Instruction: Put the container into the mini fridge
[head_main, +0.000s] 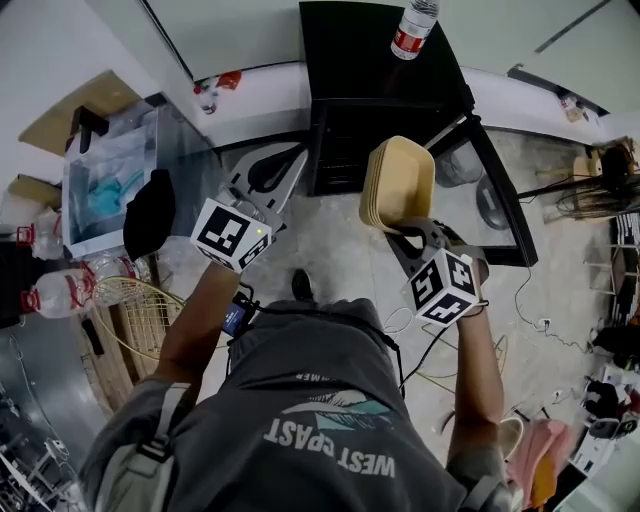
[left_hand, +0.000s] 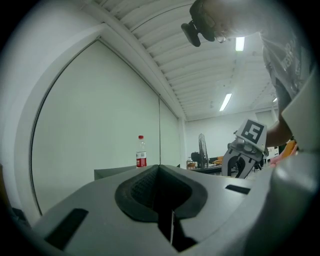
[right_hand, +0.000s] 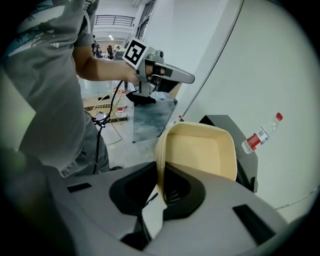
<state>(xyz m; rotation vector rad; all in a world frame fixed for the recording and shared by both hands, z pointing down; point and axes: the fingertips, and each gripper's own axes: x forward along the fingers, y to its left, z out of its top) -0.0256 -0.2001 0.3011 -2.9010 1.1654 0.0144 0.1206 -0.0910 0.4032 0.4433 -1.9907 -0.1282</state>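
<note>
A beige container is tilted on its side in front of the black mini fridge, whose glass door stands swung out to the right. My right gripper is shut on the container's rim; the tray's hollow faces the fridge. My left gripper hangs left of the container, near the fridge's dark opening, its jaws shut with nothing between them. A water bottle stands on the fridge top.
A clear plastic box stands at the left, with water bottles and a wire rack below it. A floor fan and cables lie to the right. The person's foot is on the speckled floor.
</note>
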